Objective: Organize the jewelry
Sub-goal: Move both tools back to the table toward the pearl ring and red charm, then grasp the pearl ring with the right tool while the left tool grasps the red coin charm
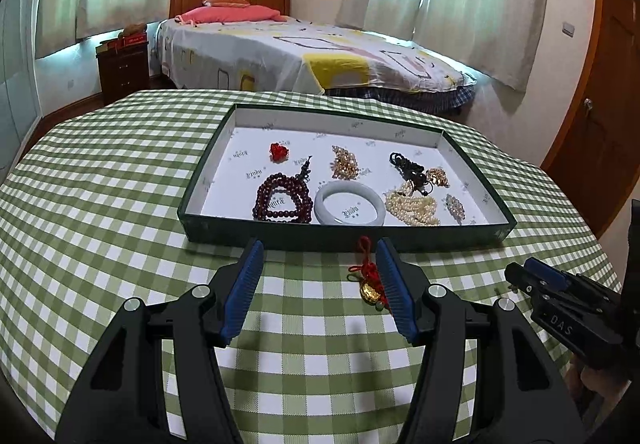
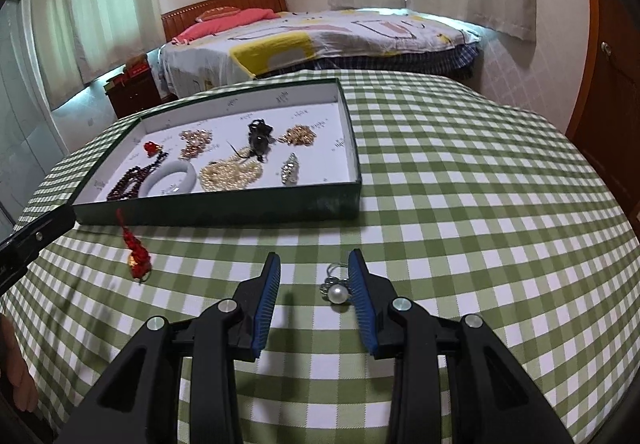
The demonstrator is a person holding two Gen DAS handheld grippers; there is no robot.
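Green-checked cloth over bench [image 1: 100, 204]. Dark green tray [image 1: 224, 228] with white lining near far edge; inside: dark red beads [image 1: 280, 198], pale bangle [image 1: 350, 208], pearl strands [image 1: 412, 206], gold clusters, black piece, small red piece, silver piece.

Left gripper [image 1: 318, 284]: fingers spread, nothing pinched. Red knot charm with gold piece [image 1: 370, 280] on cloth in front of tray, just inside right finger [image 1: 394, 292]; contact unclear.

Right gripper [image 2: 314, 298]: fingers spread, narrower gap, nothing pinched. Pearl ring [image 2: 338, 290] on cloth between them, close against right finger [image 2: 362, 304]; touching or not, cannot tell.

Bed [image 1: 320, 56] beyond bench.
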